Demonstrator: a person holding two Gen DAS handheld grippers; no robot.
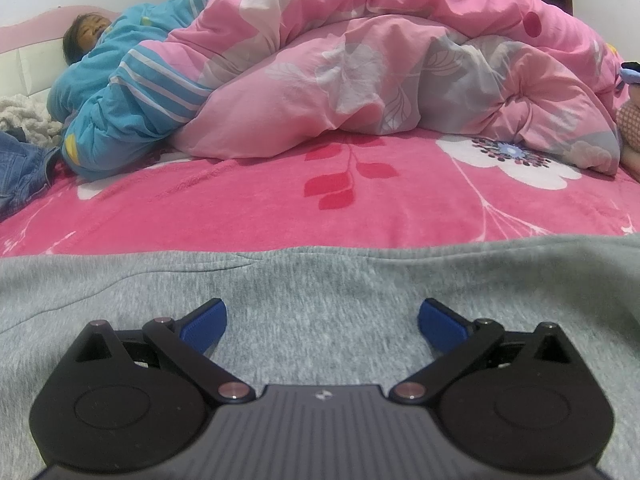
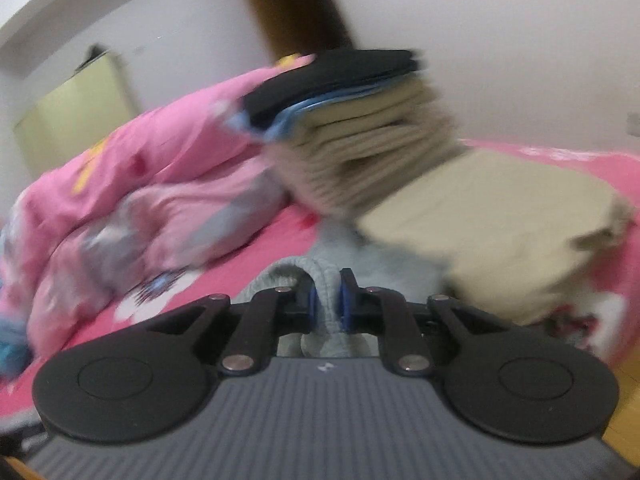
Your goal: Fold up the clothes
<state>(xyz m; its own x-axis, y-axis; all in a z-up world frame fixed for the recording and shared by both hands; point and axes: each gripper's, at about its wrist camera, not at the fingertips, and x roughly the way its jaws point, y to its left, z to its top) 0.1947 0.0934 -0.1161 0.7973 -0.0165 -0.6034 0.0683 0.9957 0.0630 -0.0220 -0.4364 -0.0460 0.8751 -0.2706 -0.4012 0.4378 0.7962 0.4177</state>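
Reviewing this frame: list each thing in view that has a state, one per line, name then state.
left gripper: open, over the flat grey garment
grey garment: spread flat on the bed; a bunched fold pinched by the right gripper
right gripper: shut on the grey garment
stack of clothes: folded, piled on the bed
pink quilt: crumpled in a heap
jeans: unfolded, lying loose

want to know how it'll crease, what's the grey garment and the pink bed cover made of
Grey garment: looks like a soft heathered knit, maybe fleece; flecked, slightly fuzzy, matte. Pink bed cover: seems plush, towel-like pile; its nap shows brushed streaks. Exact fibres cannot be told.
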